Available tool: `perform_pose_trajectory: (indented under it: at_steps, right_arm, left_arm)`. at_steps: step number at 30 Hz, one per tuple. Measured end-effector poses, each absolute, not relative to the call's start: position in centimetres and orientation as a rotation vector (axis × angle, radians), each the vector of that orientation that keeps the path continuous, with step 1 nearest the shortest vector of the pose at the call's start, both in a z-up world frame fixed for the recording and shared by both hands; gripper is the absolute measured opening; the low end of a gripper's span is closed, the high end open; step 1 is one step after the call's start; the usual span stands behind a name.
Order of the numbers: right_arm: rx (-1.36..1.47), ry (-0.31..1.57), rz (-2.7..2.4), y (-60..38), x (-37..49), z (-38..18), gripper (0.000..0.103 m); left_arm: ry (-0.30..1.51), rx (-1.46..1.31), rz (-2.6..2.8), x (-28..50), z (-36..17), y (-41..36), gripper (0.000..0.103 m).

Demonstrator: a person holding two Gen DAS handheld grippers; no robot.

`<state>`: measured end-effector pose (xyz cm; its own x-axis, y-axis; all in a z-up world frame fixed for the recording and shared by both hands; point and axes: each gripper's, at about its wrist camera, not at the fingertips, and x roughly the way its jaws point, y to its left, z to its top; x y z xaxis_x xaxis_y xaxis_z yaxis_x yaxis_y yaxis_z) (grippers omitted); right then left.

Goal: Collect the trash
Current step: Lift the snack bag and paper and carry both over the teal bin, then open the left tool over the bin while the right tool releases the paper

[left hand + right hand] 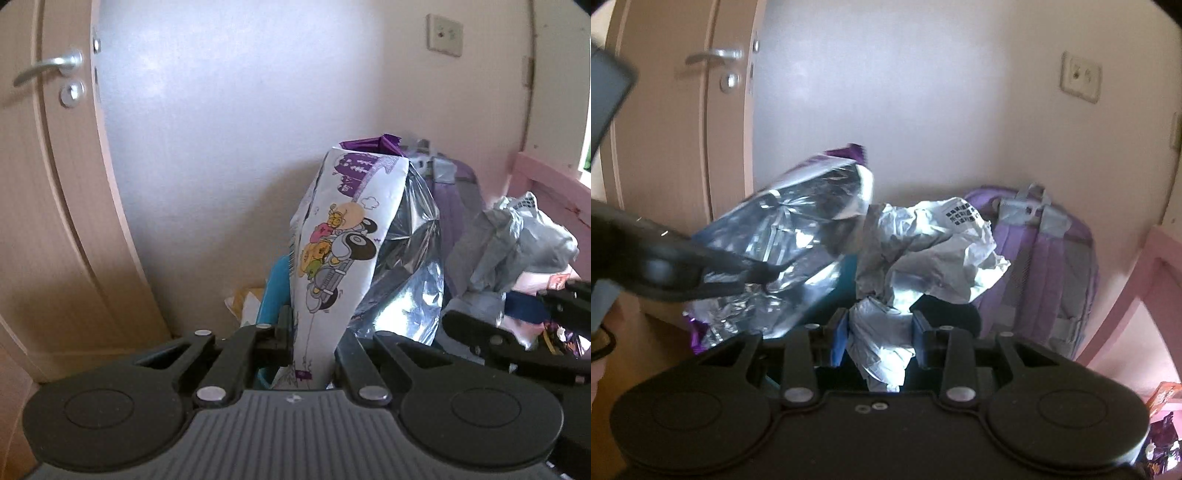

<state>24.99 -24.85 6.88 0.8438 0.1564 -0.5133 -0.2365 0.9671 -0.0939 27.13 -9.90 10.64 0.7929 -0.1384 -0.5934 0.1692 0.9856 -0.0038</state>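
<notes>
My left gripper (pixel 314 332) is shut on the lower end of a snack bag (pixel 343 236), white with a cartoon print, a purple top and a silver foil inside. The bag stands tilted up between the fingers. In the right wrist view the same bag (pixel 783 236) shows its foil side, pinched by the left gripper (pixel 761 275) coming in from the left. My right gripper (pixel 879 332) is shut on a crumpled white-grey plastic bag (pixel 923 243) that bulges above its blue pads. The left wrist view shows that bag (pixel 517 236) and the right gripper (pixel 513 314) at the right.
A beige door with a metal handle (pixel 48 70) stands at the left, beside a white wall. A purple backpack (pixel 1045 266) leans against the wall, next to a pink bed frame (pixel 546 177). Something teal (pixel 275 291) and yellowish paper (pixel 245 299) lie behind the snack bag. Wrappers (pixel 1161 443) lie at lower right.
</notes>
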Motion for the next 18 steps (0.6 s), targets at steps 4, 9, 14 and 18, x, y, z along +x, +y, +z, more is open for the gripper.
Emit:
perform_pose_trajectory:
  at_steps: [4,9,14,18]
  right_arm:
    - [-0.176,0.573,0.218,-24.4,26.7,5.2,0.035]
    - [-0.203,0.631,0.222,-24.0,27.9,3.2,0.036]
    - [-0.214,0.655,0.223,-23.6,28.1,2.1,0.039]
    - [-0.228,0.666,0.219,-23.4,28.3,1.8,0.041]
  left_arm:
    - [0.726,0.021,-0.173,31.0,9.2,-10.7,0.002]
    - [0.78,0.037,-0.173,34.2,7.6,-12.0,0.002]
    - [0.84,0.077,-0.171,35.9,5.4,-13.0,0.002]
    - [0.865,0.053,-0.171,36.8,4.4,-13.2,0.003]
